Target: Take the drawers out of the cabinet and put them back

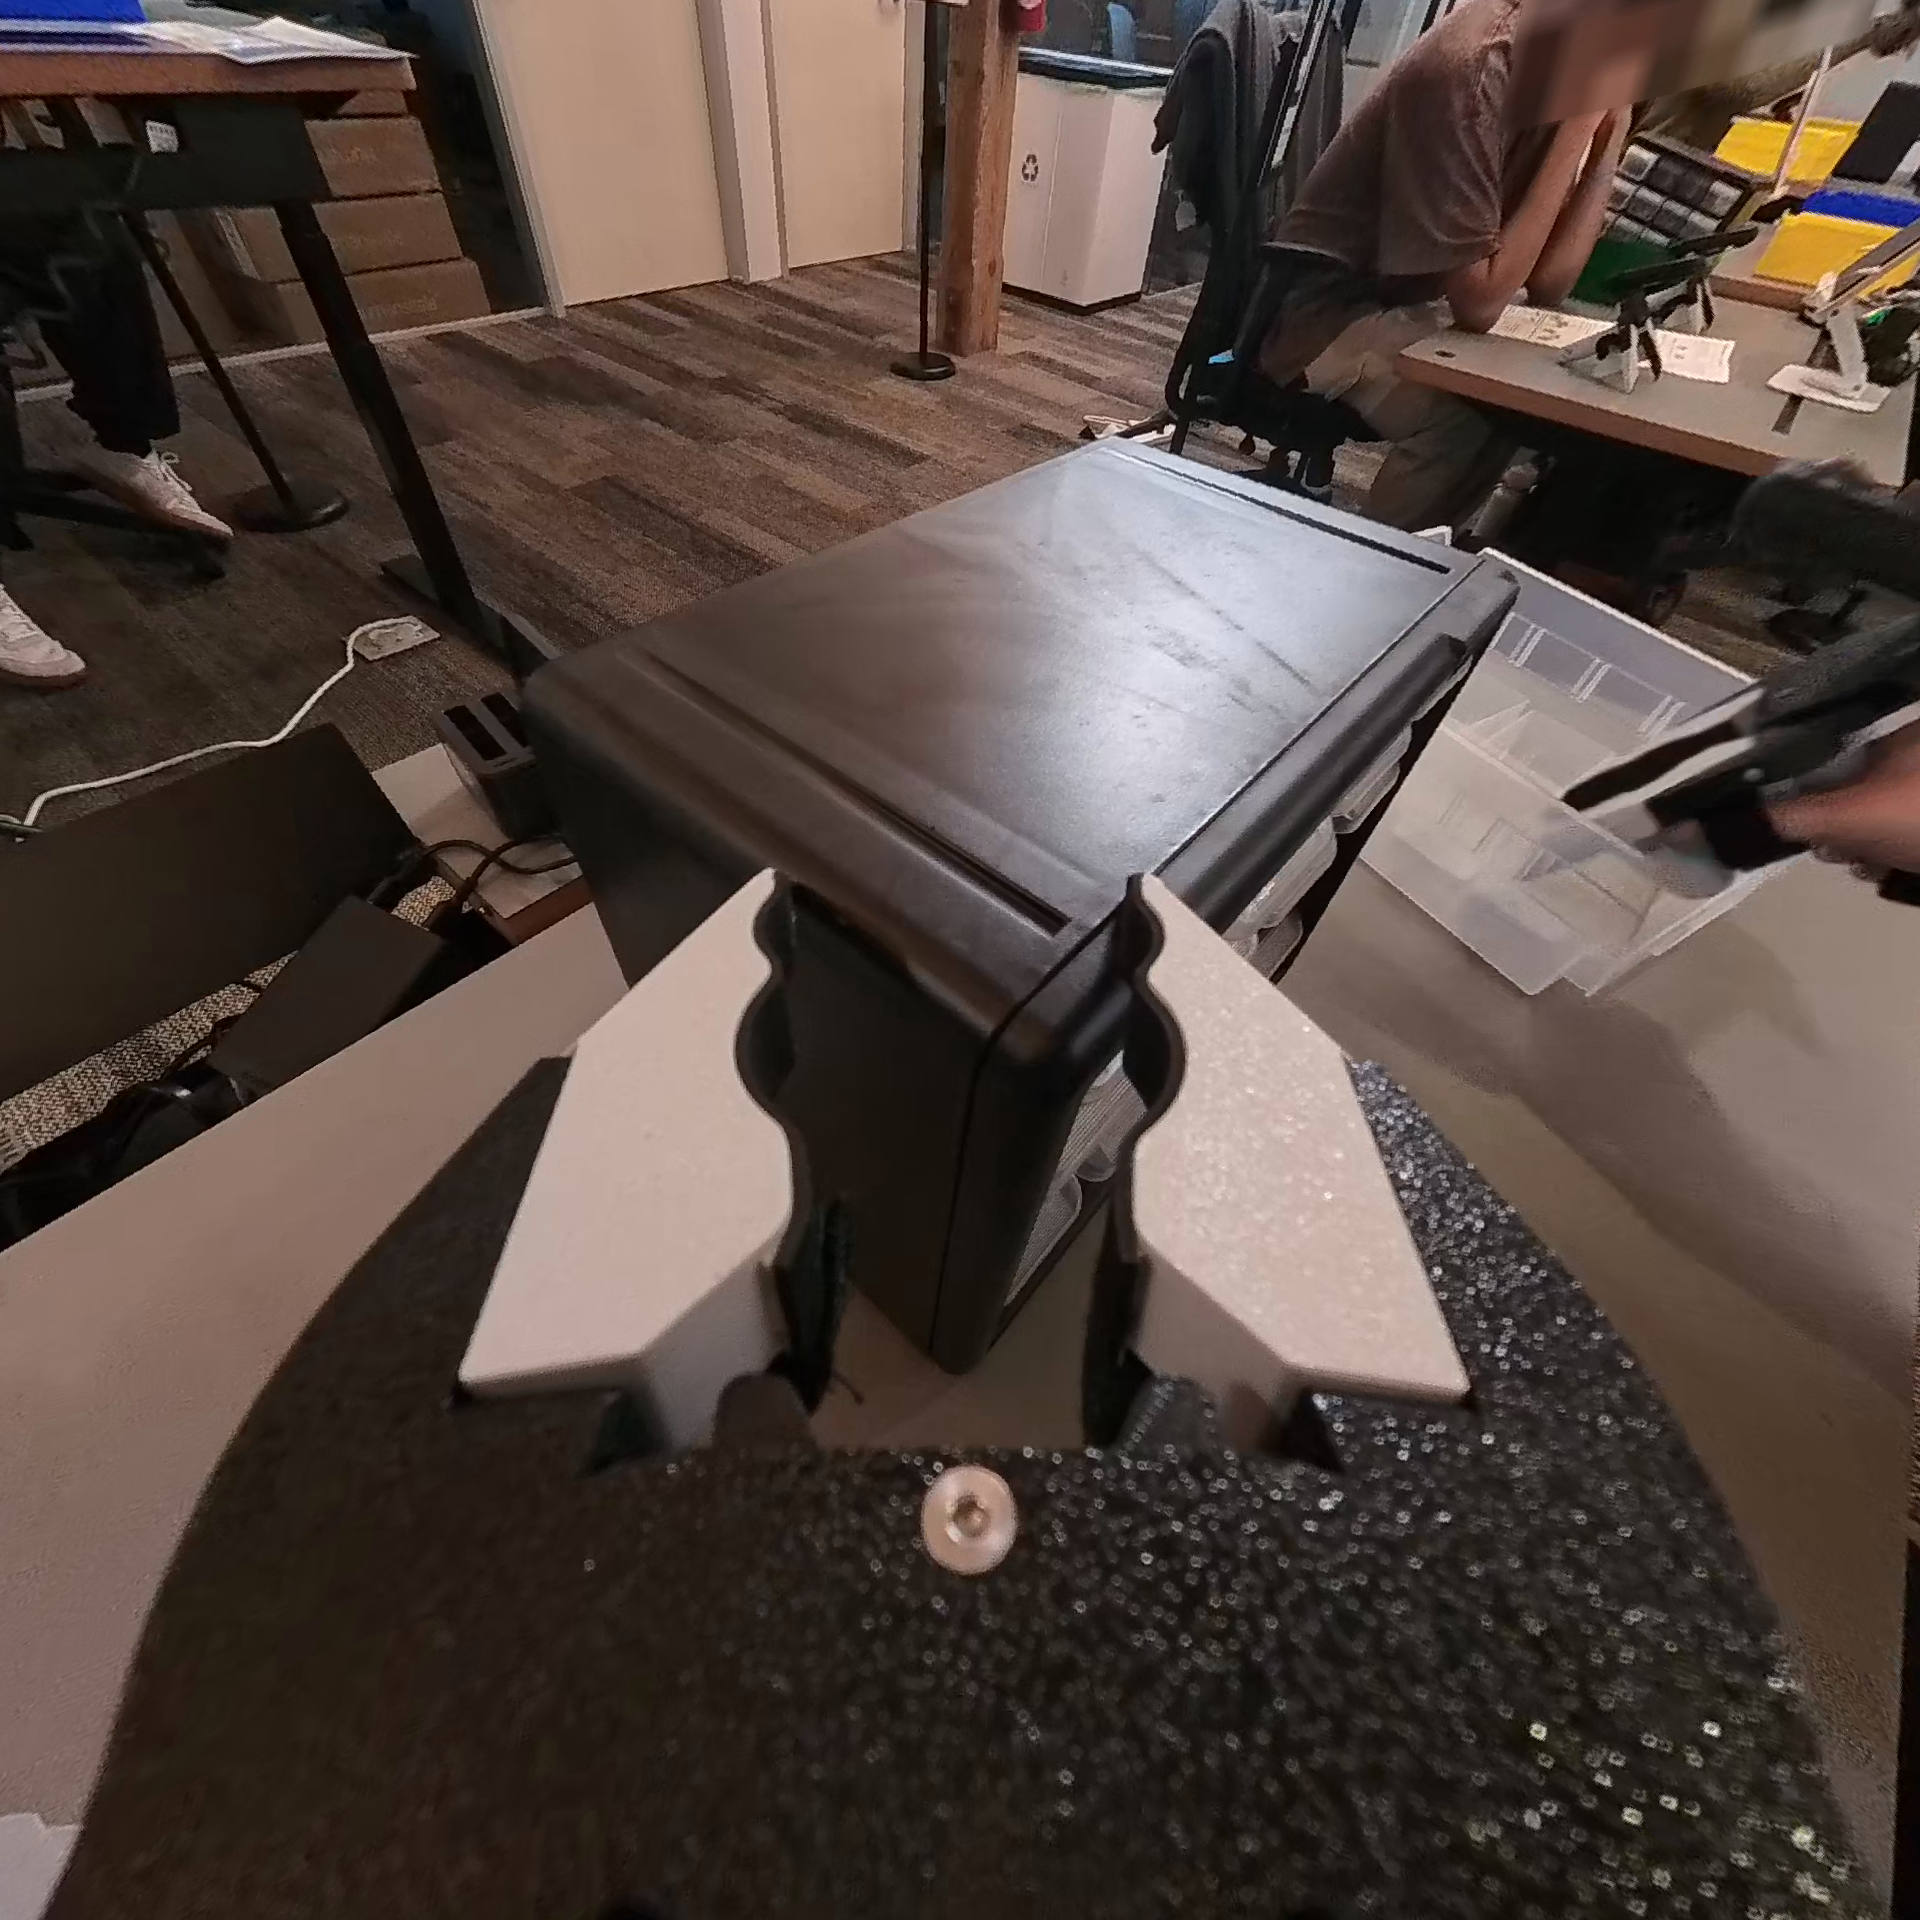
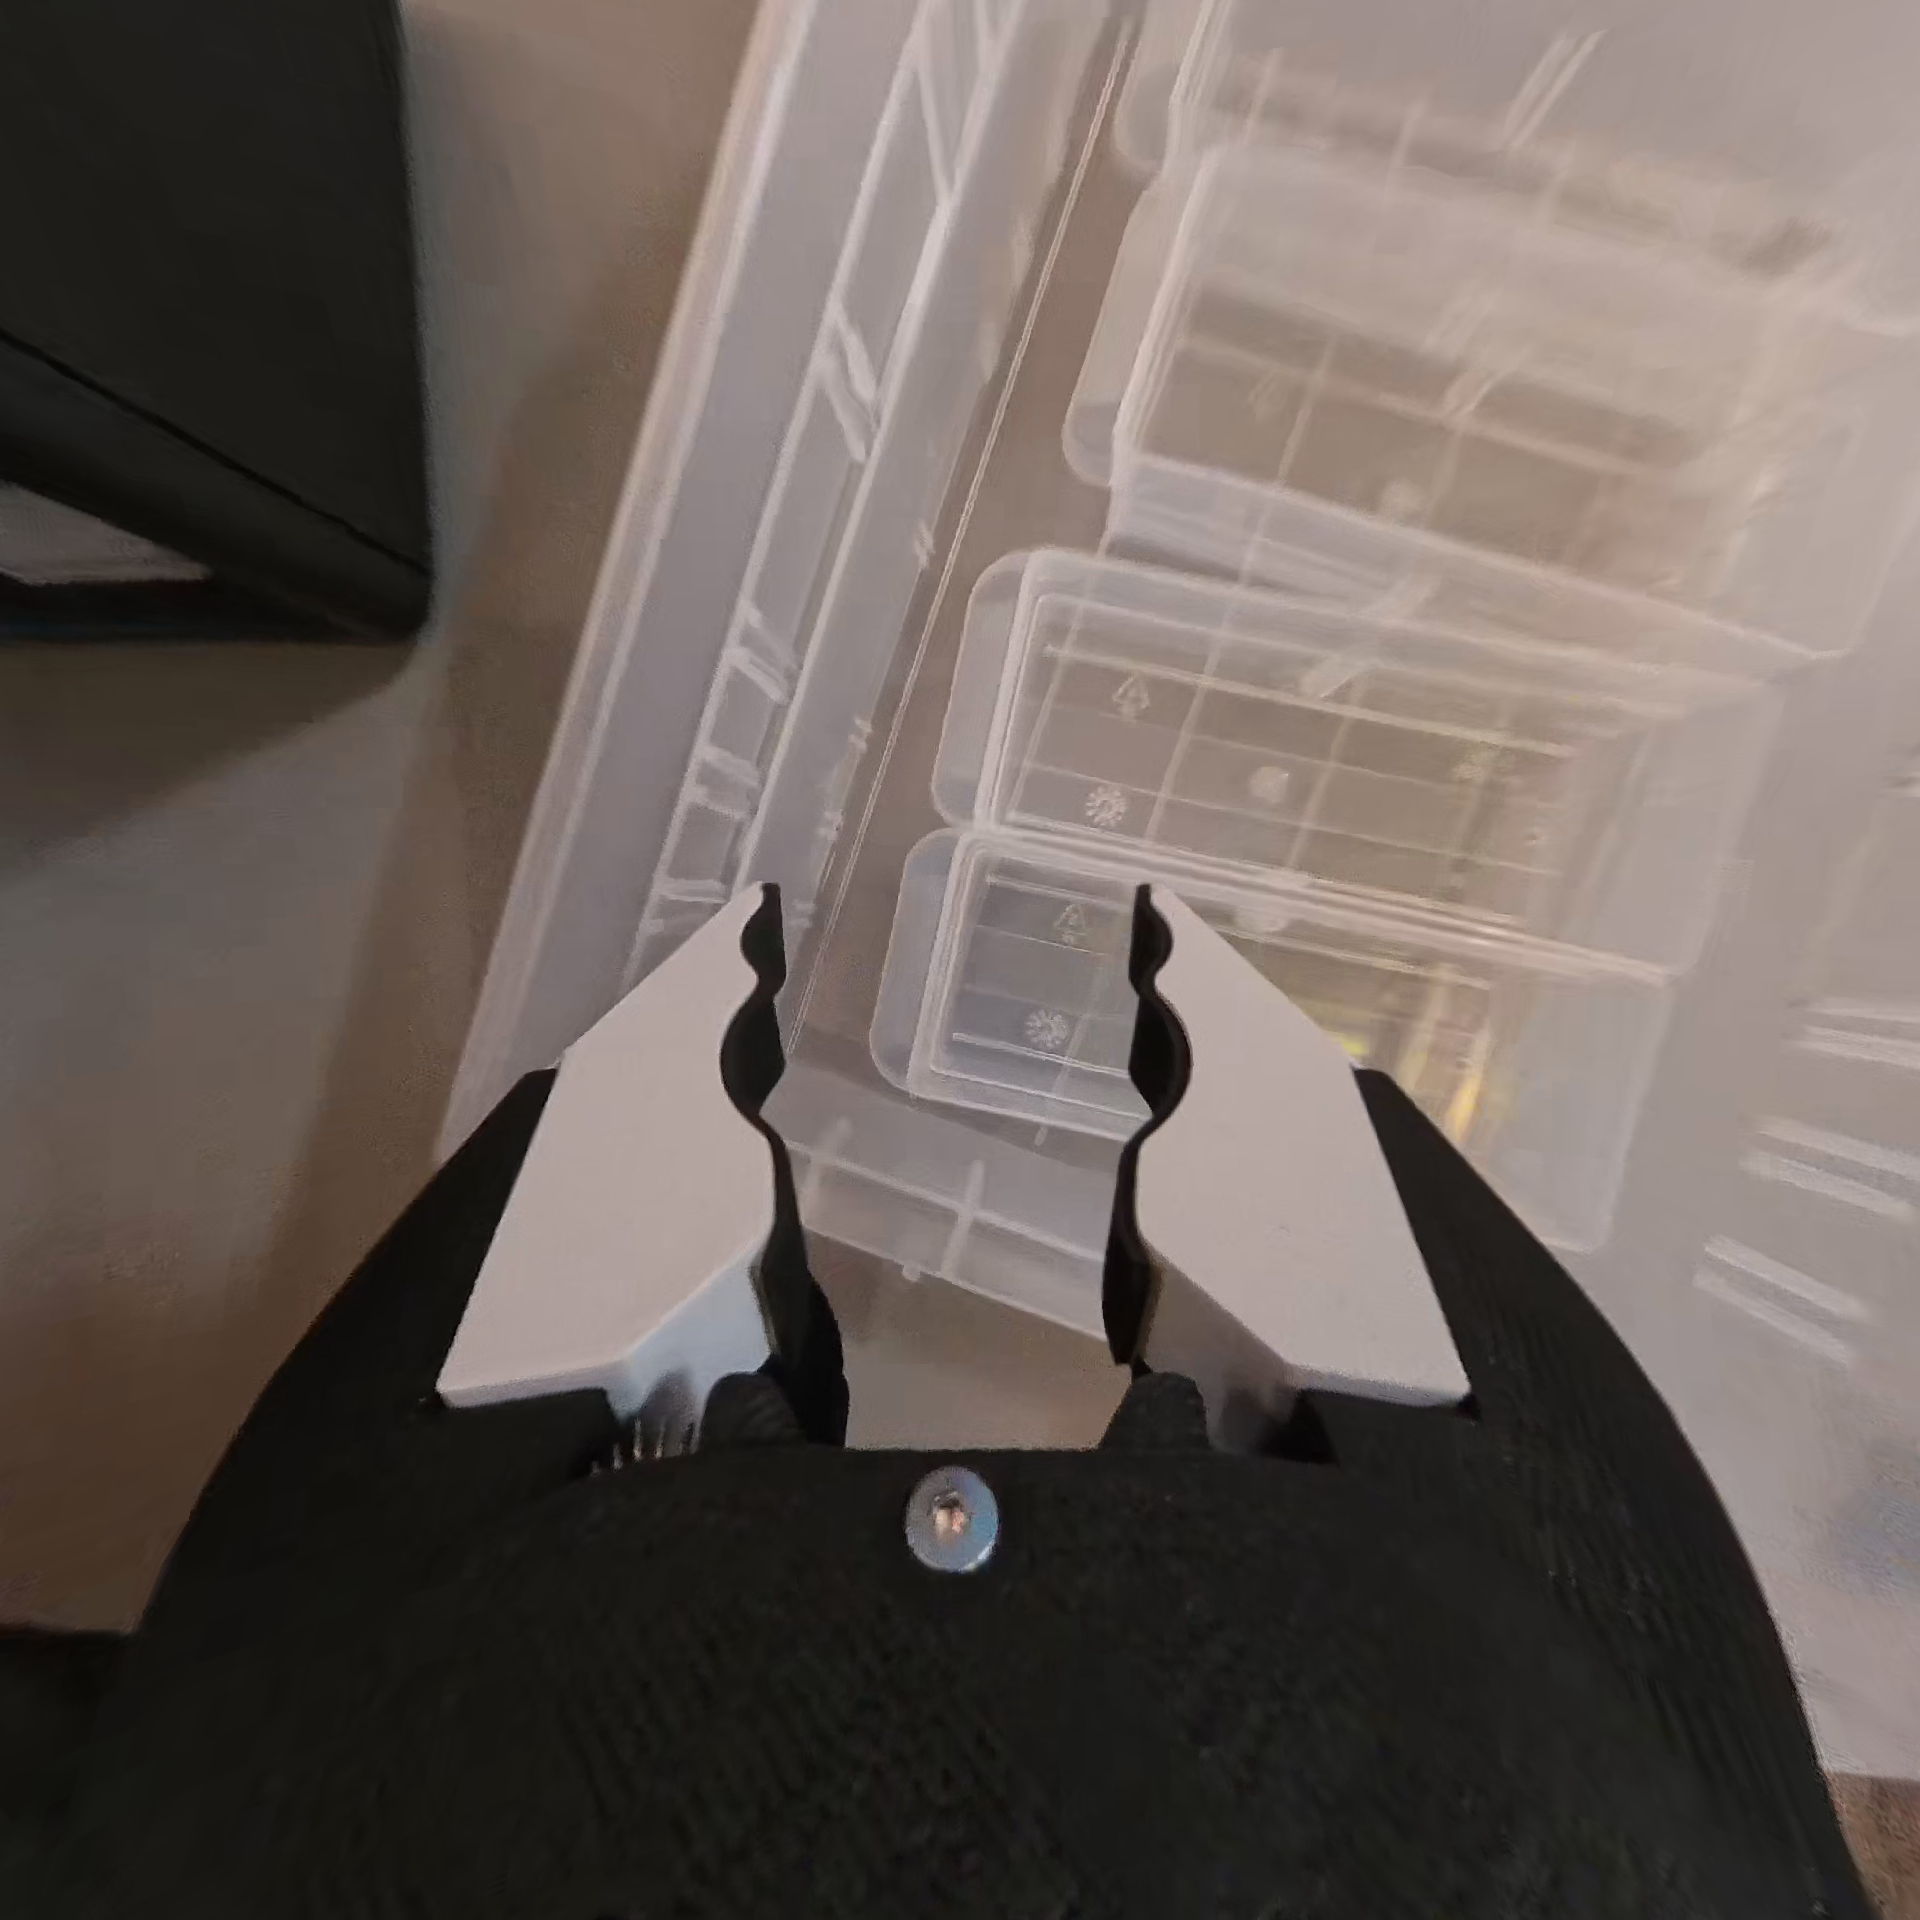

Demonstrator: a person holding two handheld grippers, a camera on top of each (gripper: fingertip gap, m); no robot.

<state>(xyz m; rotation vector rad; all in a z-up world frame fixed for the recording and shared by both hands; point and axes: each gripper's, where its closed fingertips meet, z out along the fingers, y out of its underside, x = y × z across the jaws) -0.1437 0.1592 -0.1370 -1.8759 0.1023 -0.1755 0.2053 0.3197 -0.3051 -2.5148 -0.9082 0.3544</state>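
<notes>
Black plastic makes up the cabinet, which stands on the pale bench close to its far edge, with clear drawer fronts showing down its right face. The left claw has its white fingers spread wide on either side of the cabinet's near top corner; whether the pads press on it I cannot tell, and the claw looks open rather than clamped.

Just right of the cabinet, a big clear tub lies on the bench, and inside it several small clear drawers rest side by side, blurred toward the far end. The right claw hangs above the tub's near end, its fingers parted with nothing between them, pointing down at the nearest drawer.

From the left claw's side, the right claw shows over the tub, gripped by a hand.

Beyond the bench, a person sits on a chair at another desk, and a dark desk stands on the striped carpet to the left.
</notes>
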